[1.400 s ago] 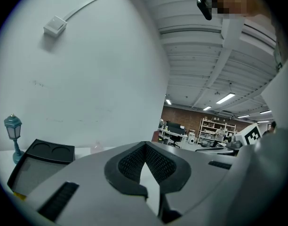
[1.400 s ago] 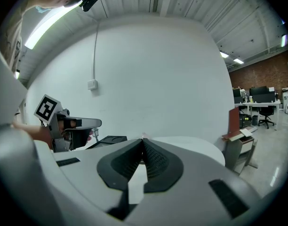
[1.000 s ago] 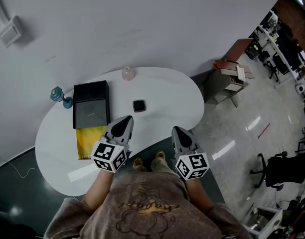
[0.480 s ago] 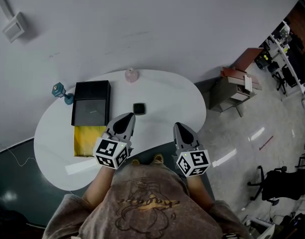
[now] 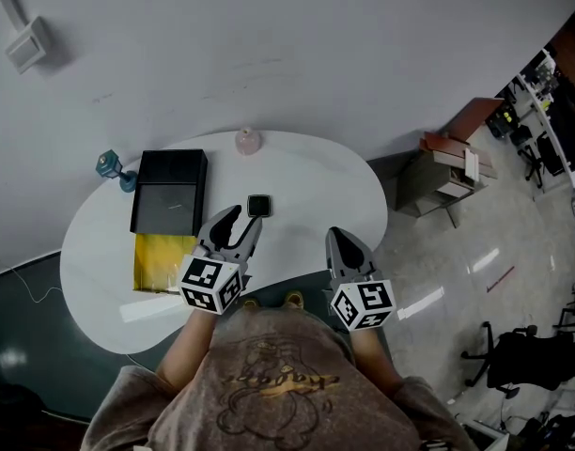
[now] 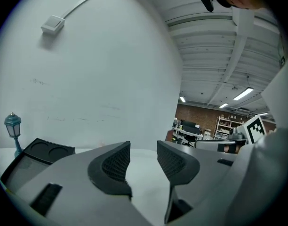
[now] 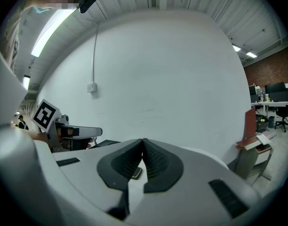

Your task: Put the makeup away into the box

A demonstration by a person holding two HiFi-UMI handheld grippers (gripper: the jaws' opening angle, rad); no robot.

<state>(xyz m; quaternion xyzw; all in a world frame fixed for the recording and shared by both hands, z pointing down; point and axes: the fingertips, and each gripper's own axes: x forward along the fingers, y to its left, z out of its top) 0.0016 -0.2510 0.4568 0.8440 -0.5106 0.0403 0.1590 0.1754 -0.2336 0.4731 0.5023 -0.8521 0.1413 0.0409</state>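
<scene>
Two handheld grippers hovered over a white table [image 5: 316, 172] in the head view. A small black square compact [image 5: 259, 205] lay flat near the table's middle, just ahead of the left gripper [image 5: 242, 222], whose jaws were opening with nothing between them. The right gripper [image 5: 337, 237] was pressed together and empty. An open black box [image 5: 167, 192] sat to the compact's left.

In the left gripper view, the spread jaws framed bare tabletop, with the box to their left.

In the right gripper view, the jaws met, and the compact showed on the table beyond them.

The compact was probably light, stiff and slick. Pinching its opposite side edges, low to the table, seemed the surest hold.
</scene>
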